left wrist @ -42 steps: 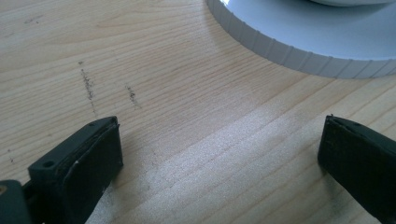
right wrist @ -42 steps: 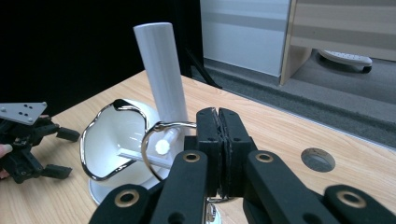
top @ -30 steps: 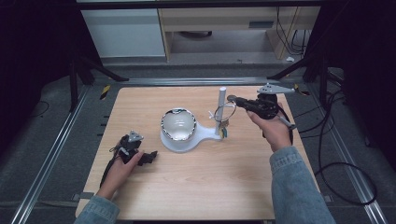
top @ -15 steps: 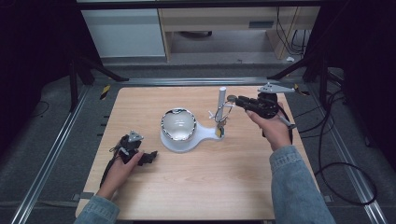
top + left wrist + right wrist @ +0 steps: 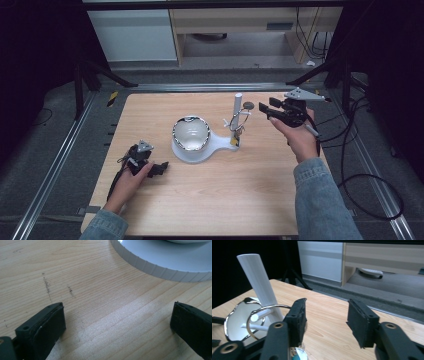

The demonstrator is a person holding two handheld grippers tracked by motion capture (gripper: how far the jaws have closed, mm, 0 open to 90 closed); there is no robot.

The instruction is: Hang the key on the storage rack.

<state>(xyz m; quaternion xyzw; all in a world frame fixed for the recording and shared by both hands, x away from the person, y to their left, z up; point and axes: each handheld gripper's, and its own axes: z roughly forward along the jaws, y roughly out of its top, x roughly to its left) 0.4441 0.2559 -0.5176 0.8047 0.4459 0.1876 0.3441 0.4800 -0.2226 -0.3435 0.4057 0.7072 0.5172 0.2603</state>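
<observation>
A white stand (image 5: 197, 150) sits mid-table and carries a chrome-rimmed dish (image 5: 190, 134) and an upright white post (image 5: 237, 107). A thin metal ring (image 5: 240, 120) hangs on a peg of the post; in the right gripper view the ring (image 5: 265, 315) is just left of my jaws. My right gripper (image 5: 265, 107) hovers to the right of the post. Its jaws have just been opening and stand open with nothing between them (image 5: 325, 322). My left gripper (image 5: 161, 169) rests on the table left of the stand, open and empty (image 5: 117, 332).
A small grey round disc (image 5: 248, 105) lies on the wooden table (image 5: 210, 200) between the post and my right gripper. The stand's ribbed white base (image 5: 162, 262) lies just ahead of the left jaws. Cables trail off the table's right side.
The right gripper's jaws have gone from shut to open, and it has drawn back a little to the right of the post. The ring stays on the peg. The left hand is still.
</observation>
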